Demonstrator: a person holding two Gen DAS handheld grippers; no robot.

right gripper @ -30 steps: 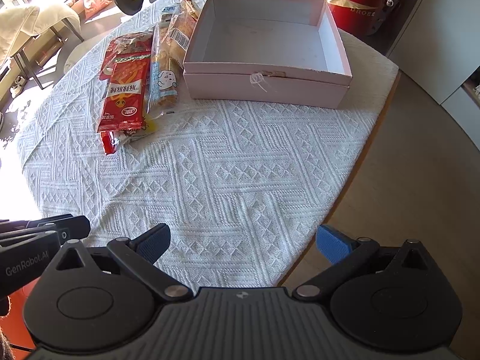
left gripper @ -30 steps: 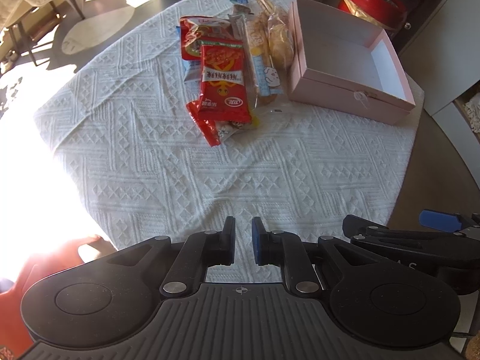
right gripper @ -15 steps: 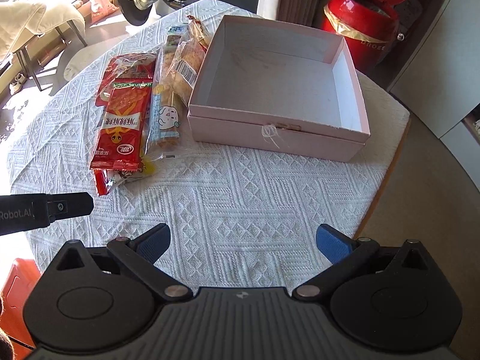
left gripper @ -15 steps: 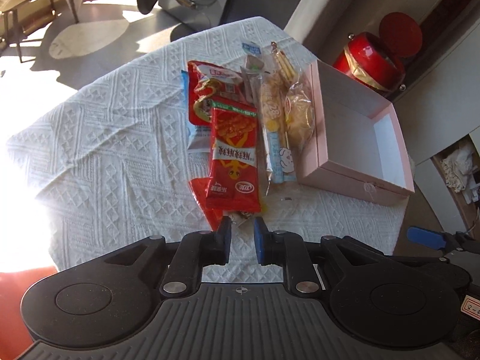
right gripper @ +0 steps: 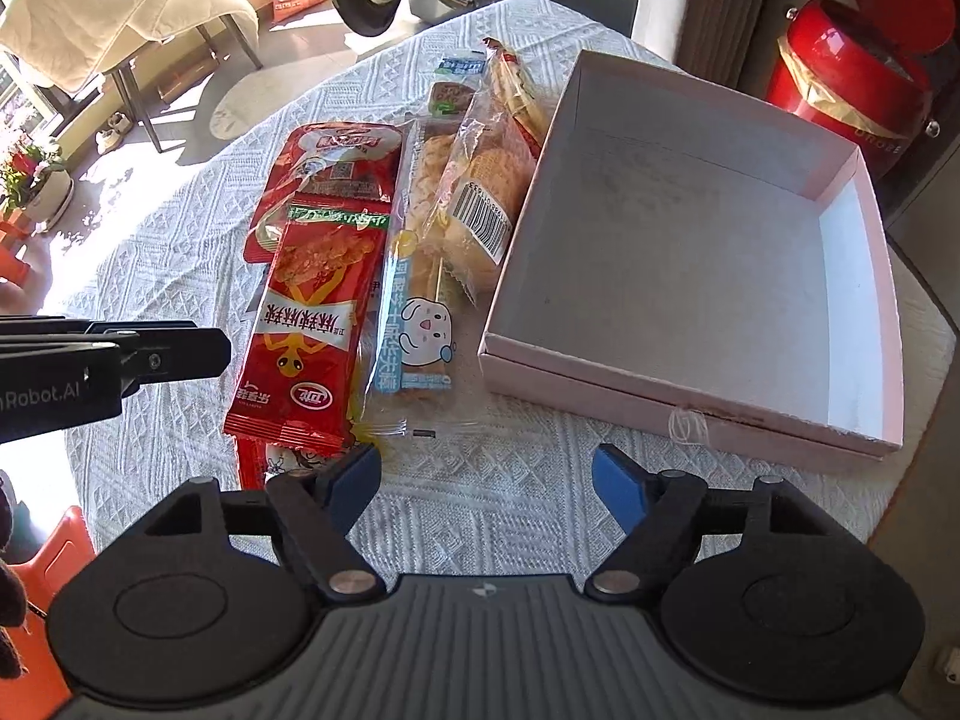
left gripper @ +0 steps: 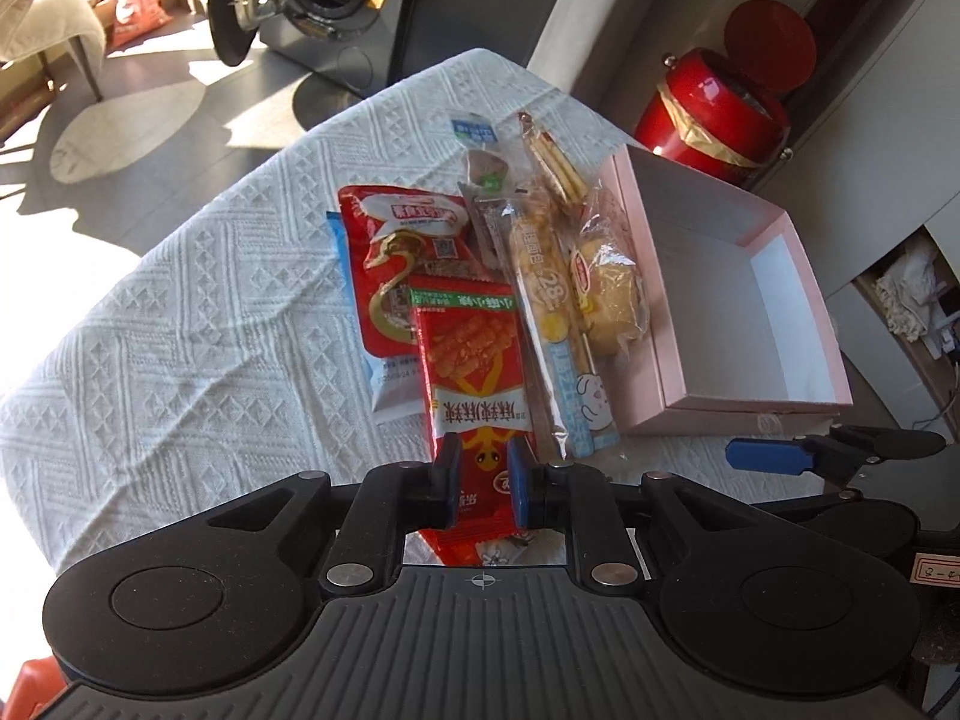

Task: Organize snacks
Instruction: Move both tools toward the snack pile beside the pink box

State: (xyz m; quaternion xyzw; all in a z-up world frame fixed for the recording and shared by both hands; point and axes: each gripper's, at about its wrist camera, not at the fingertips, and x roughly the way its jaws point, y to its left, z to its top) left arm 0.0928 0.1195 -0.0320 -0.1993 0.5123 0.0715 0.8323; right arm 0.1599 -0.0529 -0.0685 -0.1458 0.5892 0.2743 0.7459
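Several snack packets lie in a pile on the white tablecloth (left gripper: 180,330): a red spicy-strip packet (left gripper: 474,372) (right gripper: 312,324) on top of a red pouch (left gripper: 402,264), a long bread packet with a rabbit (left gripper: 558,330) (right gripper: 414,300), and a bun packet (left gripper: 612,294) (right gripper: 480,198). To their right stands an open, empty pink box (left gripper: 750,402) (right gripper: 660,402). My left gripper (left gripper: 485,483) (right gripper: 222,354) hovers over the red packet's near end, jaws almost together, gripping nothing. My right gripper (right gripper: 486,480) is open over bare cloth in front of the box, its jaws closing with nothing between them.
A red bin (right gripper: 852,84) stands behind the box, off the table. A washing machine (left gripper: 324,0) and a chair draped with cloth (right gripper: 120,18) are beyond the far edge. The table's edge curves close to the box's right side. An orange stool (right gripper: 36,570) sits low at left.
Both grippers have moved forward over the table toward the snacks and the box. The right jaws have narrowed from fully wide. The left jaws stay nearly together.
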